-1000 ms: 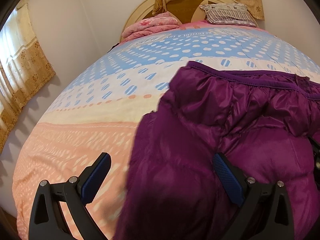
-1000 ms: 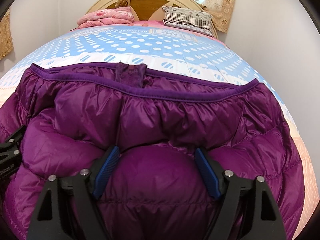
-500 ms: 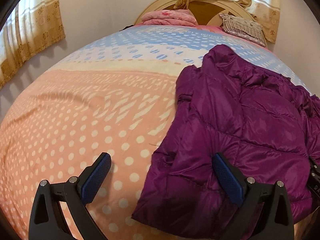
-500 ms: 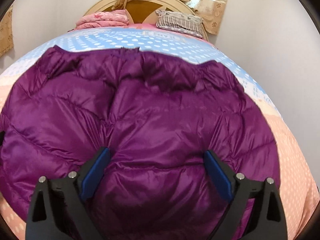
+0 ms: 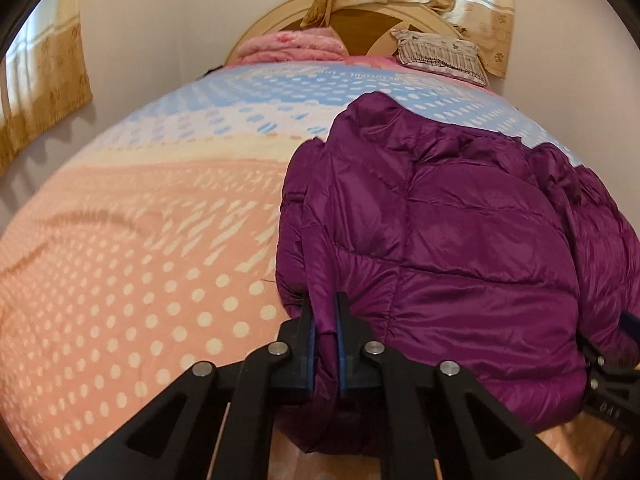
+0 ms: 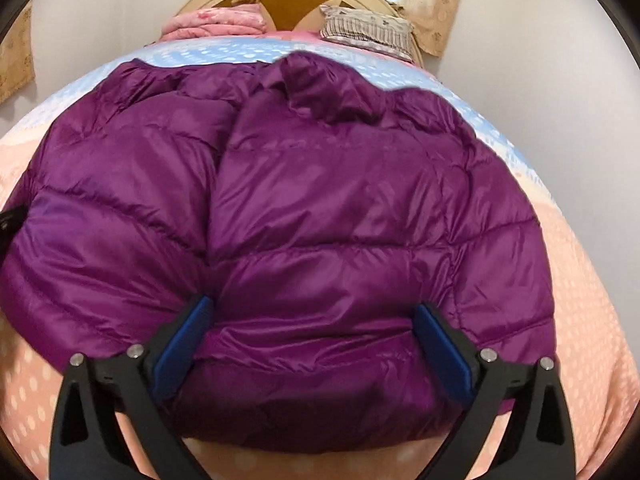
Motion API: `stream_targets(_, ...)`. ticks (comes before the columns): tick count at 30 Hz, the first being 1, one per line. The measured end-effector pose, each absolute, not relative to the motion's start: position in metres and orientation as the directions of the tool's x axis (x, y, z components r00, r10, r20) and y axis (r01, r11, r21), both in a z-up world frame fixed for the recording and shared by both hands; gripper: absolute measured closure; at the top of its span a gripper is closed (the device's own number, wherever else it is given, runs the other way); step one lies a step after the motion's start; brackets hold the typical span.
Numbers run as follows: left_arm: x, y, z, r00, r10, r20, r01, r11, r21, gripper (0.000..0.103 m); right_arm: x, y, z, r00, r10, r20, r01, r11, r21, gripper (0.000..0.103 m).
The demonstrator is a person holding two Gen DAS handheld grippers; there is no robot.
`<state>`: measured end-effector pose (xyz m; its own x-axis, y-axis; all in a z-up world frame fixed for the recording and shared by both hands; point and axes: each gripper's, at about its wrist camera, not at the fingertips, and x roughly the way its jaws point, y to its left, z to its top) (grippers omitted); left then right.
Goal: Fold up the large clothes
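While the jacket [image 5: 460,240] is lying bunched near the bed's [image 5: 140,260] foot edge:
Left gripper [image 5: 325,328]: just closed, pinching the jacket's near left edge.
Right gripper [image 6: 312,344]: spreading wide, straddling the near hem, gripping nothing.
Nearer hand: left.

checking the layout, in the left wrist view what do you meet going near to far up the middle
left gripper shut on the purple jacket → blue dotted part of the bedspread → pink folded blanket → headboard
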<state>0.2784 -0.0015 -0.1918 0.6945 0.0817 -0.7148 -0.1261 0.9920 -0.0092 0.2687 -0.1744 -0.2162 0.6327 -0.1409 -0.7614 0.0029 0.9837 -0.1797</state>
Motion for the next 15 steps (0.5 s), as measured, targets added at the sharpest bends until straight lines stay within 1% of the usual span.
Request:
stream_targets(4,0.262,0.010,-0.185,0.724,0.085,-0.684,-0.138,0.990,-0.023,0.098,0.269,-0.167,-0.215,0.637,-0.165,-0.753,0.005,0.978,-0.210,0.001)
stream_targets(8,0.232,0.027,-0.174,0.736,0.080,-0.672,-0.149,0.988,-0.045,0.099,0.251,-0.153,-0.215,0.661,-0.174,-0.730,0.004,0.973,-0.229,0.002)
stream_targets(12,0.200,0.054,-0.160,0.752,0.112,-0.649,-0.182,0.982,-0.042,0.099,0.234,-0.123,-0.215,0.672,-0.134,-0.729,-0.049,0.973,-0.224,0.004)
stream_targets(15,0.188,0.075,-0.154,0.747,0.128,-0.652,-0.200,0.979,-0.036,0.100,0.224,-0.103,-0.215,0.680,-0.091,-0.727,-0.101,0.971,-0.217,0.003)
